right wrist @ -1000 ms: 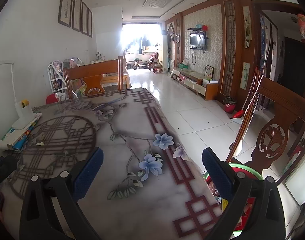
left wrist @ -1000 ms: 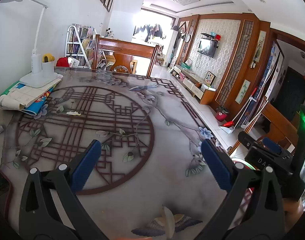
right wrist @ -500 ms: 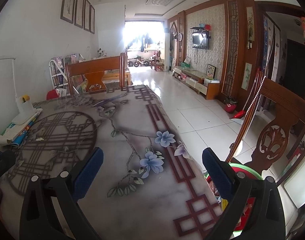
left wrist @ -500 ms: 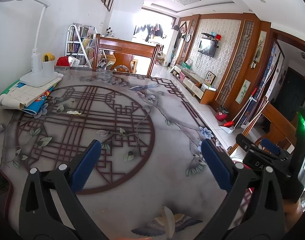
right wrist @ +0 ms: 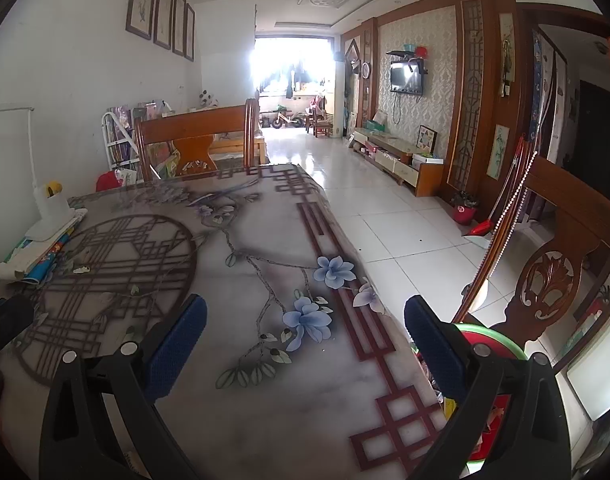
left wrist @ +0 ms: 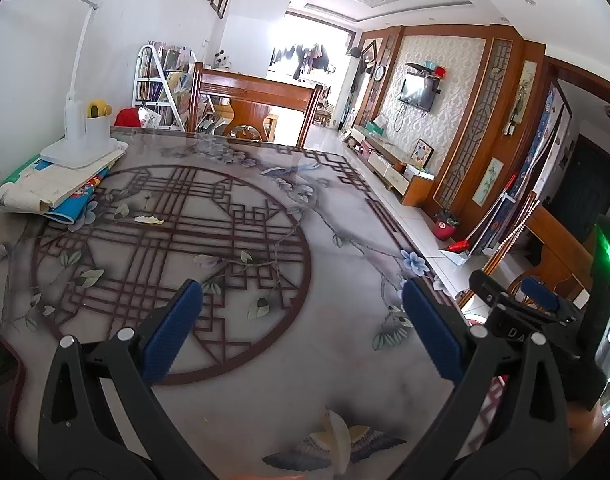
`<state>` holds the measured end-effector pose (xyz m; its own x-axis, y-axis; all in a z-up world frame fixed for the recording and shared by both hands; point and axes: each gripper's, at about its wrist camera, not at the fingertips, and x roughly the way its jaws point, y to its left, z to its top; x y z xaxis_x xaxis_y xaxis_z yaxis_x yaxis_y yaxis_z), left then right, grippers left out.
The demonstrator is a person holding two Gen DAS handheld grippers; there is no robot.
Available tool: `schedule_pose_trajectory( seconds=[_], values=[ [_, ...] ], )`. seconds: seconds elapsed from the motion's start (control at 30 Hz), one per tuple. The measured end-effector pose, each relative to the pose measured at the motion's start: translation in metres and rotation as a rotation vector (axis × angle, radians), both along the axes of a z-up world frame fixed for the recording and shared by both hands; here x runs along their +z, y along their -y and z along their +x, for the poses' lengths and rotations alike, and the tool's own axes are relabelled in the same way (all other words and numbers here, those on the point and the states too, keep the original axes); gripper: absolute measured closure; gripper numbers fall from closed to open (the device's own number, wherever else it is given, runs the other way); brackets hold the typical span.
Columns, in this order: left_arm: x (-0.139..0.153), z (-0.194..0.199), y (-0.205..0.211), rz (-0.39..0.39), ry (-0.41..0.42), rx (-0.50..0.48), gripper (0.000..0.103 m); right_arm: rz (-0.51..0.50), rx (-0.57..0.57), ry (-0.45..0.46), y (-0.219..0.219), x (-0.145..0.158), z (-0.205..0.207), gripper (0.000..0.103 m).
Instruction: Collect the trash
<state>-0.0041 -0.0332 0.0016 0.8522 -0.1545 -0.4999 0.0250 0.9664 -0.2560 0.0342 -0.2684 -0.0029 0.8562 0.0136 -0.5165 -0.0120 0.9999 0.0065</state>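
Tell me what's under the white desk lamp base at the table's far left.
The white desk lamp base sits on a stack: rolled whitish paper over a blue printed sheet and something green. Whatever lies deeper in the stack is covered.

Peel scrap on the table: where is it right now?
The peel scrap lies on the table at left in the left wrist view, just right of the paper stack under the lamp base, far ahead of both open grippers.

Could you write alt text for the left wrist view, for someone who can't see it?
An open, empty left gripper hovers over a patterned table. A pale peel scrap lies far ahead, near a lamp on papers.
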Motion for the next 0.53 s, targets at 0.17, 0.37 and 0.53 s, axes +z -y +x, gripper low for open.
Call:
schedule_pose_trajectory(
  seconds=[0.17,0.37,0.53],
  values=[
    [-0.004,0.0,-0.003,-0.007,-0.018,-0.001,0.005,-0.002,0.003,-0.003,-0.001,-0.001,0.0,0.008],
    [0.0,0.0,0.0,0.023,-0.013,-0.007,0.005,-0.015,0.035,-0.068,-0.009,-0.014,0.015,0.008],
    [-0.003,0.003,-0.007,0.025,-0.025,0.044,0.005,-0.021,0.054,-0.239,-0.017,-0.047,0.054,0.008]
  ],
)
